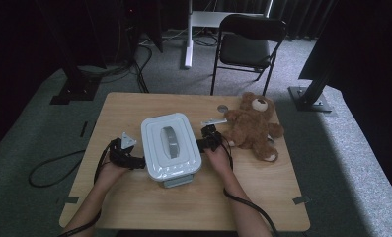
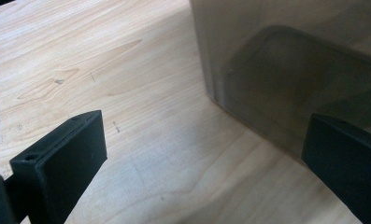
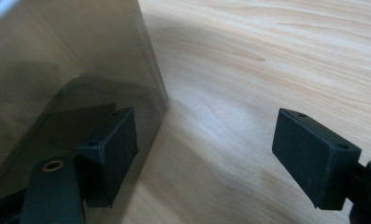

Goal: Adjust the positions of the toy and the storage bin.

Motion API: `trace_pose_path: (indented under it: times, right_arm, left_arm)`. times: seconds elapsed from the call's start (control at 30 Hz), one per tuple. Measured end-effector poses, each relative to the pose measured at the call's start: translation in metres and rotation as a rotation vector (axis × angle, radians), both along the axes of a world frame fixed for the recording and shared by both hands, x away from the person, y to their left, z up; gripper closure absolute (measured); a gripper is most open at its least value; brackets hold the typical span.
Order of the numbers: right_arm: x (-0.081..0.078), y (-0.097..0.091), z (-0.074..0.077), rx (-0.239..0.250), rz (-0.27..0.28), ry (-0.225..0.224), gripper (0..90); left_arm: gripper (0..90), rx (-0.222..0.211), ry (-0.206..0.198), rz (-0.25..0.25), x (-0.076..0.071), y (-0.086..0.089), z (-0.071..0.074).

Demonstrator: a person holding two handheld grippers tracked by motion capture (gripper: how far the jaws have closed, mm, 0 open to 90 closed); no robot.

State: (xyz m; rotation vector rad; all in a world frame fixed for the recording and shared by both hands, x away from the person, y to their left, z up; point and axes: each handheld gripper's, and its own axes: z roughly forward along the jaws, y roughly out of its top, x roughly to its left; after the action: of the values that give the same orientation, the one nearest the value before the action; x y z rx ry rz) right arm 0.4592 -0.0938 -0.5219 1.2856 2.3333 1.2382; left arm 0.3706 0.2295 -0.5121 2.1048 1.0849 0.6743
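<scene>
Two black square-padded grippers flank a rounded-rectangular, smooth grey plastic box (image 1: 171,148) on the pale woodgrain table (image 1: 262,187); left gripper (image 1: 138,162) released; right gripper (image 1: 200,143) released, clasping nothing.

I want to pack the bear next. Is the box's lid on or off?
On. The white lid sits flat across the box, its grey handle on top.

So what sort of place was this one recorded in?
Probably a recording studio or lab set-up rather than a home: black curtains hang around grey carpet, dark stand bases with cables flank a lone wooden table, and a folding chair stands behind it.
</scene>
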Motion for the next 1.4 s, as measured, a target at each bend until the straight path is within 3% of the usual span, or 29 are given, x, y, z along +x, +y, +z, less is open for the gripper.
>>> trace_pose_path:
  times: [0.07, 0.27, 0.5, 0.6, 0.67, 0.73, 0.83, 0.9, 0.97, 1.1, 1.4]
  right_arm:
    - [-0.003, -0.001, 0.0, 0.002, 0.021, 0.005, 22.1]
    - [-0.018, -0.002, 0.001, -0.023, 0.1, -0.04, 22.3]
    - [-0.037, -0.007, -0.002, -0.019, 0.172, -0.067, 22.4]
    - [-0.047, -0.01, 0.001, -0.065, 0.189, -0.113, 20.8]
    - [-0.053, -0.013, 0.005, -0.085, 0.182, -0.174, 18.6]
    - [-0.065, -0.022, 0.014, -0.065, 0.17, -0.251, 17.8]
    - [-0.081, -0.034, 0.019, -0.08, 0.186, -0.289, 17.0]
    - [-0.09, -0.044, 0.017, -0.091, 0.186, -0.277, 16.4]
    - [-0.1, -0.056, 0.014, -0.064, 0.206, -0.262, 15.9]
    - [-0.113, -0.075, 0.009, -0.054, 0.215, -0.231, 15.9]
    - [-0.159, -0.152, -0.016, -0.051, 0.094, -0.181, 15.9]
  left_arm:
    - [0.7, 0.012, 0.001, -0.004, -0.005, -0.002, 0.001]
    - [0.7, 0.015, 0.011, -0.011, -0.029, -0.005, 0.001]
    - [0.7, -0.003, -0.016, 0.002, -0.065, -0.008, -0.003]
    - [0.7, -0.01, -0.019, -0.009, -0.073, -0.012, -0.004]
    - [0.6, -0.027, -0.015, -0.04, -0.078, -0.014, -0.007]
    - [0.6, -0.029, -0.01, -0.048, -0.08, -0.015, -0.01]
    - [0.6, -0.032, -0.008, -0.059, -0.081, -0.015, -0.013]
    - [0.6, -0.029, -0.002, -0.065, -0.08, -0.016, -0.015]
    - [0.6, -0.017, -0.002, -0.066, -0.079, -0.017, -0.016]
    - [0.6, -0.023, 0.003, -0.067, -0.076, -0.018, -0.017]
    - [0.6, -0.016, -0.008, -0.07, -0.073, -0.03, -0.016]
